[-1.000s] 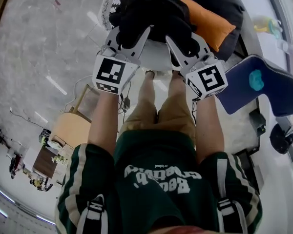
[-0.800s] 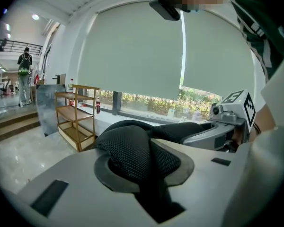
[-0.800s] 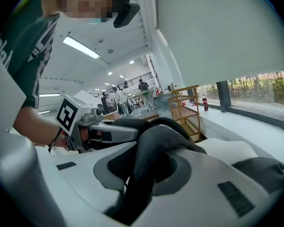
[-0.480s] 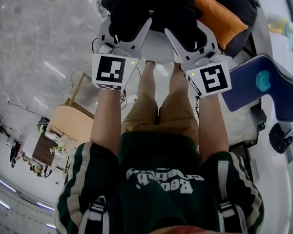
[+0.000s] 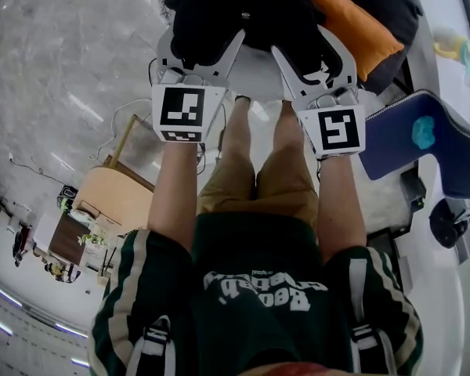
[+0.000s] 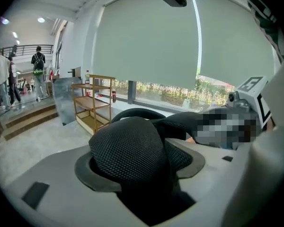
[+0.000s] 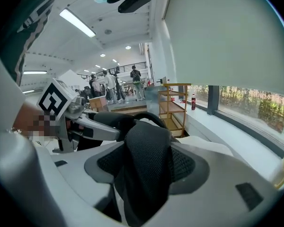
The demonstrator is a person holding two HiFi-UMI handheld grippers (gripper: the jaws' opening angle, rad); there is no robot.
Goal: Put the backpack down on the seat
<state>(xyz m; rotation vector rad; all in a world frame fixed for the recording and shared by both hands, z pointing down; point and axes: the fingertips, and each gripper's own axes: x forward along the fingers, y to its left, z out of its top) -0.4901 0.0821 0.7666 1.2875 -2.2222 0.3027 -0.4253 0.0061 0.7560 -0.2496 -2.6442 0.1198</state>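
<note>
Head view: the black backpack [image 5: 243,10] sits at twelve o'clock, apparently down on the white seat [image 5: 254,81], with the left claw [image 5: 202,41] and right claw [image 5: 307,49] at its near edge. Left gripper view: this claw has just been opening and is released, a mesh strap [image 6: 128,148] loose between its jaws. Right gripper view: likewise released, the other strap [image 7: 149,160] hanging between. Letting go seems the step in hand; next, both claws should draw back toward six o'clock, clear of the straps.
</note>
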